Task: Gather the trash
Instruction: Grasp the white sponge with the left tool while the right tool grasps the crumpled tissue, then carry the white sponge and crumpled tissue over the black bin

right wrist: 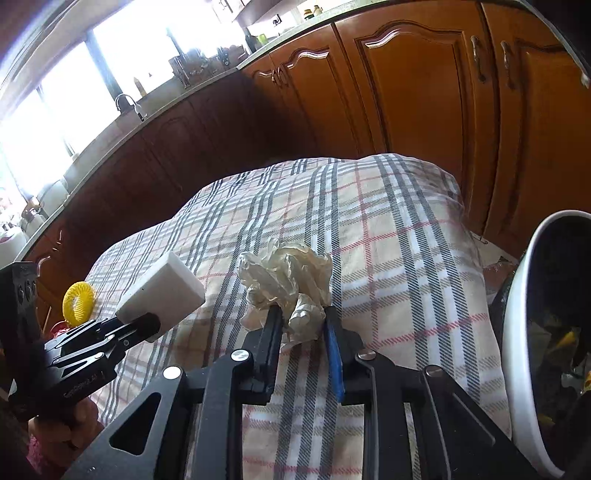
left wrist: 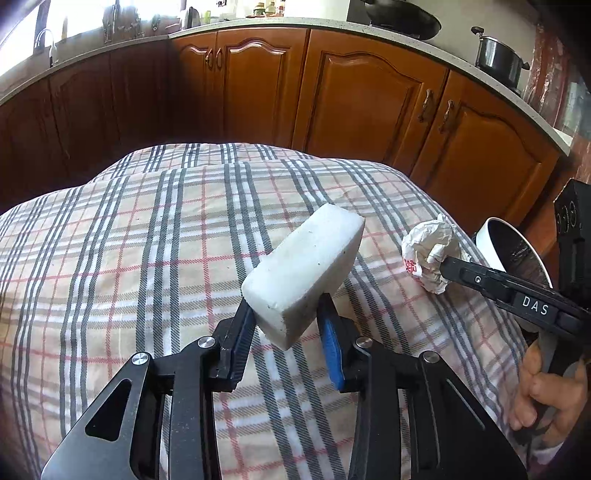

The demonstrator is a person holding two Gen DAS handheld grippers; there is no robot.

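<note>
A white foam block [left wrist: 306, 273] stands tilted above the plaid tablecloth [left wrist: 129, 258], with my left gripper [left wrist: 286, 308] shut on its near end. The same block [right wrist: 162, 290] and left gripper [right wrist: 142, 325] show at the left of the right wrist view. A crumpled white paper wad [right wrist: 291, 284] sits between the pads of my right gripper [right wrist: 301, 314], which is shut on it. In the left wrist view that wad [left wrist: 430, 253] shows red print and hangs at the tip of the right gripper [left wrist: 443, 267]. A white trash bin [right wrist: 532, 332] with a dark liner stands right of the table.
Brown wooden cabinets [left wrist: 369, 96] under a pale counter run behind the table. A pot [left wrist: 498, 59] and a wok [left wrist: 402, 18] sit on the counter. A yellow round object [right wrist: 78, 302] lies beyond the table's left edge. A hand [left wrist: 546, 387] holds the right gripper's handle.
</note>
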